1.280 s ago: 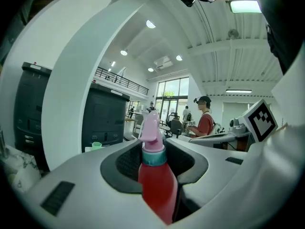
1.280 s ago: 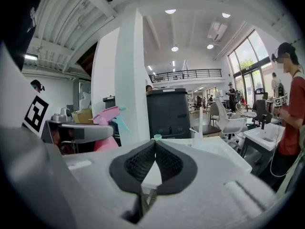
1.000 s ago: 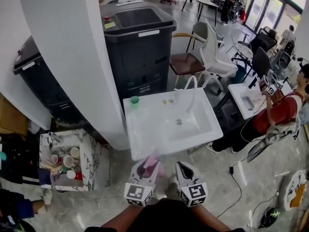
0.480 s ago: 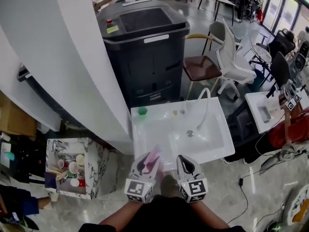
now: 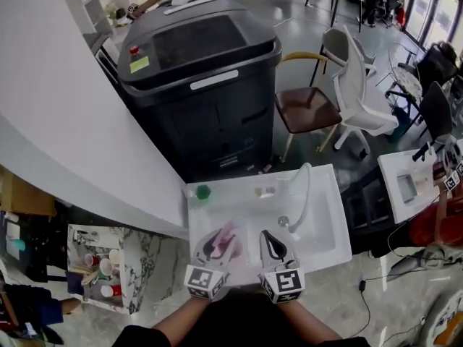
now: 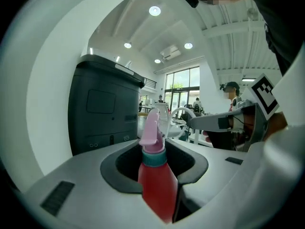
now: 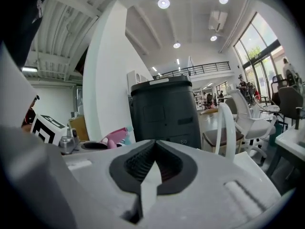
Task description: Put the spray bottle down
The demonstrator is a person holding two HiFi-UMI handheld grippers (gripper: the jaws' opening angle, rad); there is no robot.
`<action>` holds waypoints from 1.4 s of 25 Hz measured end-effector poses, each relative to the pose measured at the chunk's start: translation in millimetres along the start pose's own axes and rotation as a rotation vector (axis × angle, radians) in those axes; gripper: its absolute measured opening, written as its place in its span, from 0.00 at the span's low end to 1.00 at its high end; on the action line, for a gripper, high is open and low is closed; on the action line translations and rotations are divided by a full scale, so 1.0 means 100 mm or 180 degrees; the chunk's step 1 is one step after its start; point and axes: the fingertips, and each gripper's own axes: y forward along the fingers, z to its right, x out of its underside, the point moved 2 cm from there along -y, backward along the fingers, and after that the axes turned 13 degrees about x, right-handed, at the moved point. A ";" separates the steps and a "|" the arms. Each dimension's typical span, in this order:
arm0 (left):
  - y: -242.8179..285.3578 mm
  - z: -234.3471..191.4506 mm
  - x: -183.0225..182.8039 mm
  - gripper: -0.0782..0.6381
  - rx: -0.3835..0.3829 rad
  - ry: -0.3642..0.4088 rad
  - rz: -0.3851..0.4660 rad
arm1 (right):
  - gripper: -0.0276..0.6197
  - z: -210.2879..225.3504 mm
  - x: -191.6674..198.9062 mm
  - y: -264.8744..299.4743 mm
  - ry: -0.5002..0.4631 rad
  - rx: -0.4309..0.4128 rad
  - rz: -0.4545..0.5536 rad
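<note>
A spray bottle [image 6: 156, 185] with a red body, teal collar and pink head stands upright between the jaws of my left gripper [image 6: 155, 163], which is shut on it. In the head view the left gripper [image 5: 216, 243] holds the bottle [image 5: 231, 231] over the front left part of a white sink [image 5: 331, 219]. My right gripper [image 5: 270, 244] is beside it on the right, also over the sink's front part. Its jaws meet in the right gripper view [image 7: 153, 162] with nothing between them. The bottle's pink head [image 7: 114, 137] shows at the left there.
A curved white faucet [image 5: 301, 194] rises from the sink, with a small green cup [image 5: 202, 191] at its back left corner. Behind stand a big black bin [image 5: 199, 85], a brown chair [image 5: 307, 110] and a white chair [image 5: 358, 85]. A marble box of cups [image 5: 101, 266] sits at the left.
Both grippers and the bottle have moved forward together, from short of the sink's front edge to over its front part. The bin and sink now appear closer.
</note>
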 end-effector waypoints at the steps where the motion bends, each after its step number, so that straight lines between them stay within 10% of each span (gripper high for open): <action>1: 0.09 -0.07 0.02 0.33 -0.0043 -0.0006 -0.0013 | 0.04 0.03 -0.01 0.10 -0.0033 -0.0012 0.0004; 35: 2.13 -1.60 0.56 0.33 -0.0284 0.0123 -0.0078 | 0.04 0.41 0.34 1.66 0.0006 -0.0215 -0.0476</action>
